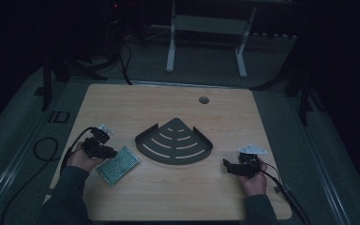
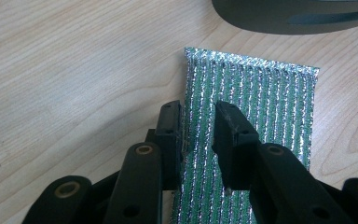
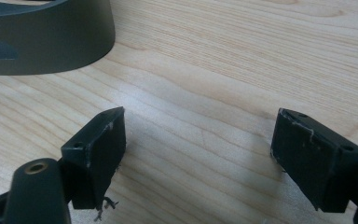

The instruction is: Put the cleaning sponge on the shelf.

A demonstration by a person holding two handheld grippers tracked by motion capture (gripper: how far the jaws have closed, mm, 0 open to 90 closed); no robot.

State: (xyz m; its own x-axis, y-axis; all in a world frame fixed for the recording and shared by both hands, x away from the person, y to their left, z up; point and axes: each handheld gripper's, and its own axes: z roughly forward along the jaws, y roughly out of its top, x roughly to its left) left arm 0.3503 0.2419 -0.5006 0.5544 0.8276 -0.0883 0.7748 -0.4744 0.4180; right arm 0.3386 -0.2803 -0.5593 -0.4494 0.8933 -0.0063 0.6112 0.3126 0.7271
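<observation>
Hovering over the green-and-silver striped pad [image 2: 249,121], your left gripper [image 2: 198,126] has its jaws partly spread, with nothing pinched between them. The pad lies flat on the table [image 1: 168,187], just beside the dark fan-shaped tray [image 1: 174,142]. Your right gripper [image 3: 198,140] stands wide open over bare wood near the tray's rim.

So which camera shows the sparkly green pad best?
The left gripper view: the sparkly green pad lies close up, its silver stripes clear. The high view shows it small and dim beside the left hand. In the right gripper view I can't spot it.
</observation>
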